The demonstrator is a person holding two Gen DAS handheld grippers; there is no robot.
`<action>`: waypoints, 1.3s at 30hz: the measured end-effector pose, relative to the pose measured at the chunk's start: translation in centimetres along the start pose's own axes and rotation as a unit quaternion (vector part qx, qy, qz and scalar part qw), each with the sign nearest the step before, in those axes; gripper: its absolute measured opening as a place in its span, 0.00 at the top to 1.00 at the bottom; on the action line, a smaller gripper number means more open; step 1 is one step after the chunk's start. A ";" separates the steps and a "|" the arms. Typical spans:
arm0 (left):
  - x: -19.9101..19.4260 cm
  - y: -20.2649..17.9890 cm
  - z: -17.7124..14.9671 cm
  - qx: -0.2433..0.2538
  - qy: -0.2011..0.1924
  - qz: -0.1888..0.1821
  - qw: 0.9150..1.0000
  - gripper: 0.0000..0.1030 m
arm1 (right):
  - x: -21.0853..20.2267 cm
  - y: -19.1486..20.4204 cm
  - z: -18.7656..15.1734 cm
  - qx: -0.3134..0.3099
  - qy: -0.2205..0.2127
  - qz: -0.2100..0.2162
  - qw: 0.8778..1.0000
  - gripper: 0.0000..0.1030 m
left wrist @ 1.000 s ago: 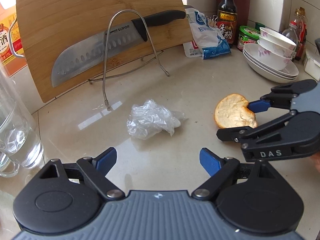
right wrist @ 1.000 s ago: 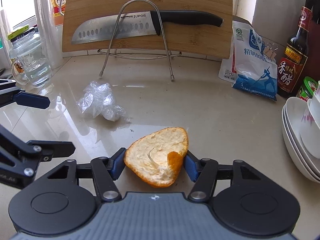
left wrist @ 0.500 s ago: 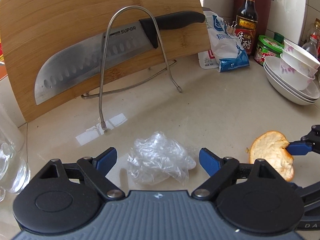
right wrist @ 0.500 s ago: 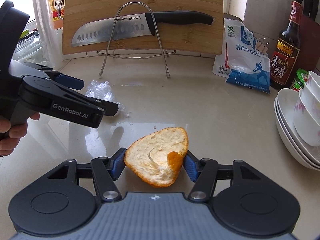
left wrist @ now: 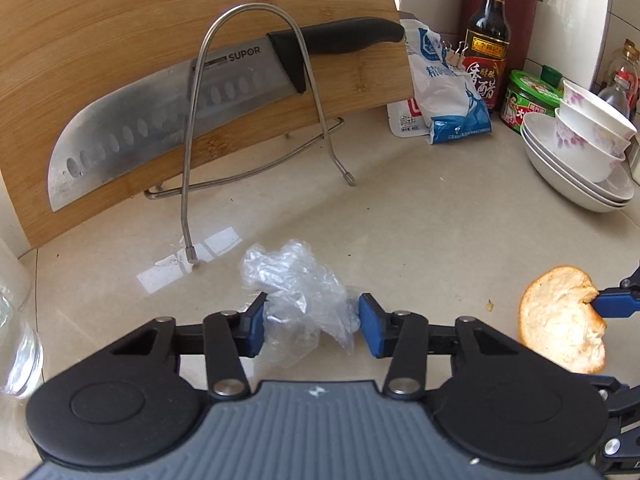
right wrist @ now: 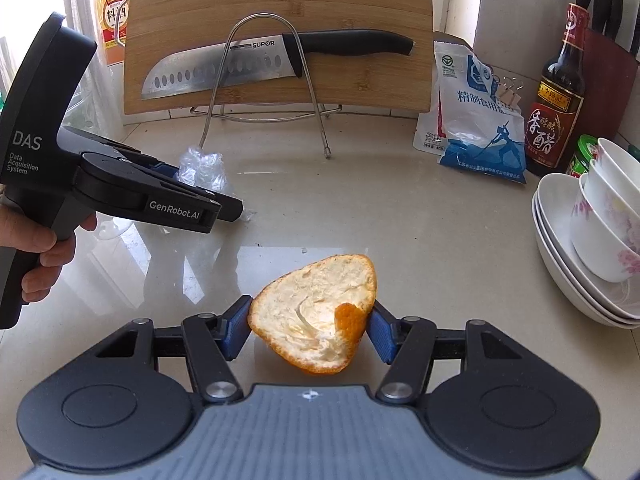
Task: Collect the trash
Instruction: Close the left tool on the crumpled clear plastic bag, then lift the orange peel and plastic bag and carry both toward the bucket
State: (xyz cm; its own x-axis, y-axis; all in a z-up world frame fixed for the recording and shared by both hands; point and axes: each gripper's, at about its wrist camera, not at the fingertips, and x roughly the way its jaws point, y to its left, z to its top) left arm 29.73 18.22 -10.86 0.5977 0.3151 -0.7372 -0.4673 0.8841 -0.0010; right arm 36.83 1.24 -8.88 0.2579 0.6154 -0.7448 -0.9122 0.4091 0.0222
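A crumpled clear plastic wrap (left wrist: 298,296) lies on the beige counter (left wrist: 420,240). My left gripper (left wrist: 312,326) straddles it. Its jaws are closing, and both blue pads touch the wrap's sides. In the right wrist view the left gripper (right wrist: 208,192) comes in from the left in a person's hand, with the plastic wrap (right wrist: 202,164) at its tips. My right gripper (right wrist: 310,326) is shut on a piece of orange peel (right wrist: 316,312), white pith up, just above the counter. The orange peel (left wrist: 560,316) also shows at the right of the left wrist view.
A bamboo cutting board (left wrist: 160,60) leans at the back behind a wire rack (left wrist: 192,140) that holds a large knife (left wrist: 168,116). A salt bag (left wrist: 444,92), a vinegar bottle (left wrist: 486,40), a green-lidded jar (left wrist: 532,96) and stacked bowls (left wrist: 580,160) stand to the right. A glass jar (left wrist: 12,332) is at the left.
My left gripper moved forward until the plastic wrap sat between its fingers, then its jaws narrowed onto the wrap. The right gripper kept still, holding the peel.
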 end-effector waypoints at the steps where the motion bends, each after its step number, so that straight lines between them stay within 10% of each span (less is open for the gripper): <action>1: -0.2 0.1 -0.1 0.000 -0.002 -0.002 1.000 0.58 | -0.1 0.0 0.0 0.000 -0.001 -0.001 1.000 0.37; 22: -8.1 -1.6 -1.8 0.068 -0.008 -0.066 0.996 0.70 | -6.8 1.0 -2.8 0.016 -0.024 -0.017 0.999 0.37; 39: -14.9 -8.7 -5.9 0.194 0.028 -0.169 0.966 0.70 | -13.8 1.4 -8.7 0.058 -0.024 -0.049 0.997 0.37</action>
State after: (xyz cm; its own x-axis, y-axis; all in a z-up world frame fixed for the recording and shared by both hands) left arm 21.02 3.81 -3.90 0.6327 -0.0235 -0.7740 0.0338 0.9994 -0.0026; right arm 29.23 -12.55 -4.36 0.3616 0.5986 -0.7148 -0.8395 0.5425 0.0296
